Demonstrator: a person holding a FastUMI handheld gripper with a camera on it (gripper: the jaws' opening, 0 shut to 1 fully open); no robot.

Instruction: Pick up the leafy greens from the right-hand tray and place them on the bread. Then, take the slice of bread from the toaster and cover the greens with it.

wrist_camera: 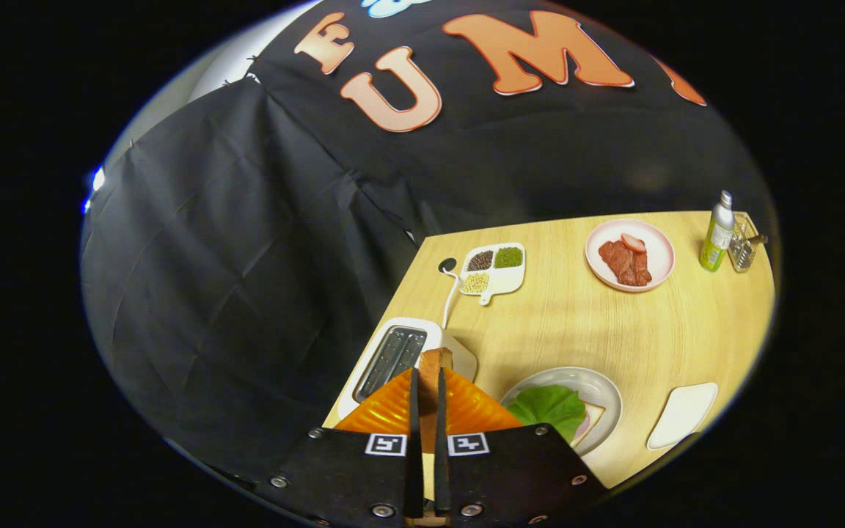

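Pinching bread slice point(433, 367) between fingers point(426, 411), above toaster point(393, 356), beside greens point(549, 408).

the one camera rides on the gripper point(426, 411), raised above the near edge of the table point(598, 330), looking forward along its fingers and down; toaster point(393, 356) close below, far plate point(629, 254) well beyond

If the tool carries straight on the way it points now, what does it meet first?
Probably the toaster: the tool, shut on the bread slice, points over it. Depth is unclear; it may pass above, toward the sectioned dish.
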